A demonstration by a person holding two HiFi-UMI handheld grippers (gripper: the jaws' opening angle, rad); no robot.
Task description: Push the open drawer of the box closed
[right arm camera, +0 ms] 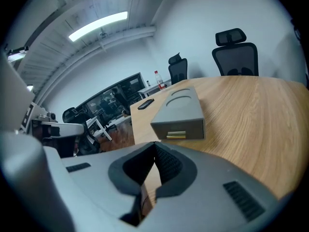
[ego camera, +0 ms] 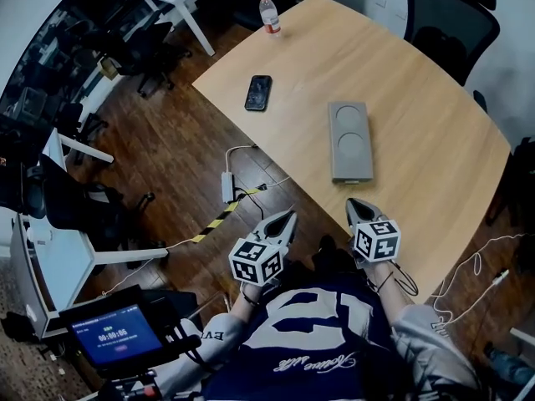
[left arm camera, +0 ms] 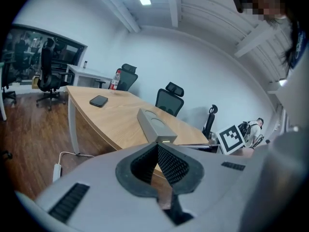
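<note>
The box (ego camera: 349, 140) lies at the middle of the frame in the head view, lengthwise on the table (ego camera: 418, 98), with its drawer (right arm camera: 186, 128) end facing the person. In the right gripper view the drawer front, with a small brass handle (right arm camera: 176, 135), looks flush or very nearly flush with the box's end. No gap shows, so by my reading little or no push is left, though a slight opening cannot be ruled out. Nothing of the drawer's inside is visible, so its contents cannot be told. Both tongs sit below the box, at the table's near edge and apart from it. The left tongs (ego camera: 287, 218) are clenched with nothing between them, and the right tongs (ego camera: 354, 204) are likewise clenched and empty. Further out, a phone (ego camera: 258, 92) lies up and left of the box. A bottle (ego camera: 269, 12) stands at the table's far end, its fill too small to judge.
</note>
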